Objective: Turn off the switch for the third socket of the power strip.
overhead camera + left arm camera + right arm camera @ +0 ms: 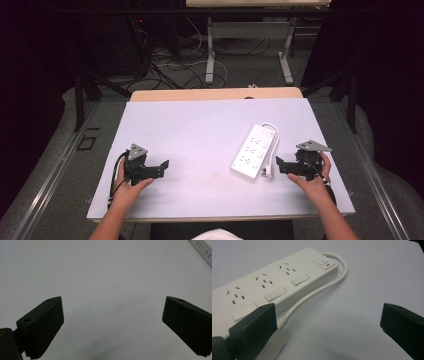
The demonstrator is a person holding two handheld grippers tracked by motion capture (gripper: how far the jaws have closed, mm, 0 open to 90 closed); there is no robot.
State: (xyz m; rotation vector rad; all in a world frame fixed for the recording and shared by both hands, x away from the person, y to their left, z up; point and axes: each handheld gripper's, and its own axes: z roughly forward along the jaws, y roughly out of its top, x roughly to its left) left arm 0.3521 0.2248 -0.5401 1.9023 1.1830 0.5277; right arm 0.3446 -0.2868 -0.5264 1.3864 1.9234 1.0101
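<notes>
A white power strip [253, 150] lies flat on the white table [200, 130], right of centre, with its short white cable [274, 145] looped along its right side to a white plug [267, 172]. In the right gripper view the power strip [274, 285] shows several sockets, rocker switches and a main switch, with the cable [317, 290] curving beside it. My right gripper [278, 165] is open just right of the plug; its jaws [325, 325] stand wide apart over bare table. My left gripper [165, 167] rests at the left, open [112, 325], with nothing between its jaws.
The table's wooden far edge [215, 94] shows behind the white sheet. Beyond it on the floor are tangled cables [170, 70] and the legs of another table [210, 55]. A corner of the power strip [203, 250] shows at the top right of the left gripper view.
</notes>
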